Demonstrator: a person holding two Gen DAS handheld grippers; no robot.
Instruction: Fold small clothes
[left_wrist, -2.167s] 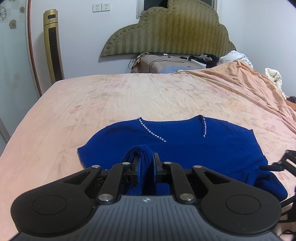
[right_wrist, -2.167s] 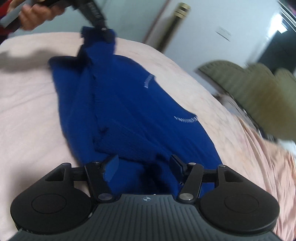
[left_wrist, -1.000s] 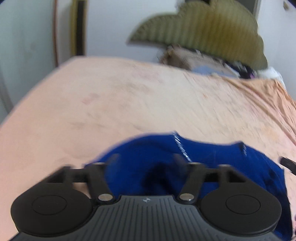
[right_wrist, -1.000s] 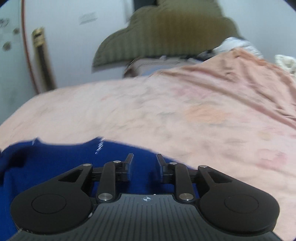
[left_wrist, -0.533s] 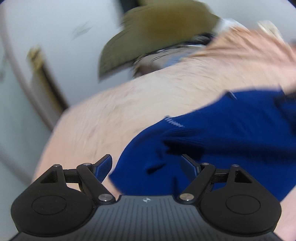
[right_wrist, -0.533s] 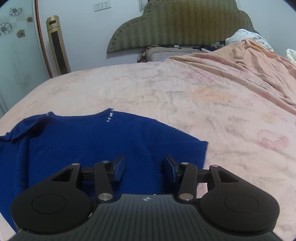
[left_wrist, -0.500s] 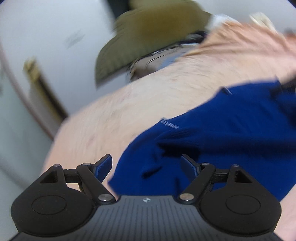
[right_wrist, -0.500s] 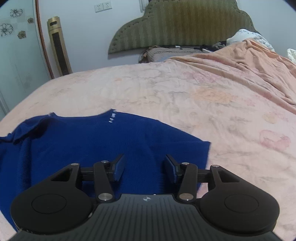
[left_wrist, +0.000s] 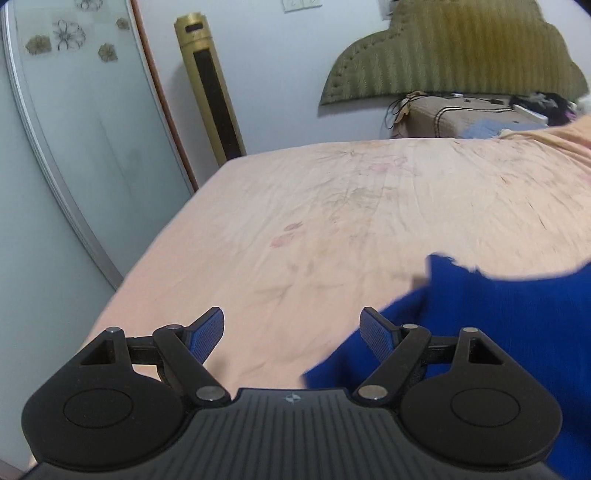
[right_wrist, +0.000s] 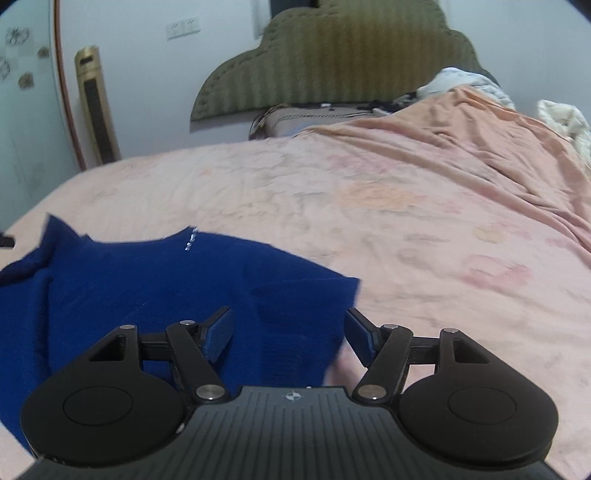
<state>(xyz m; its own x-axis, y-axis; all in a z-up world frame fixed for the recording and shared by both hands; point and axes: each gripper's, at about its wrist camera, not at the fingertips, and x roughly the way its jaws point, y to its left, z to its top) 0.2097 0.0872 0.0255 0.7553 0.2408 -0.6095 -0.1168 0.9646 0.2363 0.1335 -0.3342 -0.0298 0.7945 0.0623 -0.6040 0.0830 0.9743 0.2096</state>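
The left tool (left_wrist: 291, 332) pointed downward at a slant, its two blue-padded fingers (left_wrist: 207, 334) spread wide with nothing between them; the right-hand pad lay against the edge of the blue garment (left_wrist: 498, 314) without gripping it. The right tool (right_wrist: 290, 332) was tilted down at a similar slant, its jaws opening, the blue pads (right_wrist: 219, 332) clear of the cloth beneath, which passed under the gap but was not pinched. Each tool's black linkage arms and round pivot housings filled the lower part of its own view. Neither hand holding them was visible.
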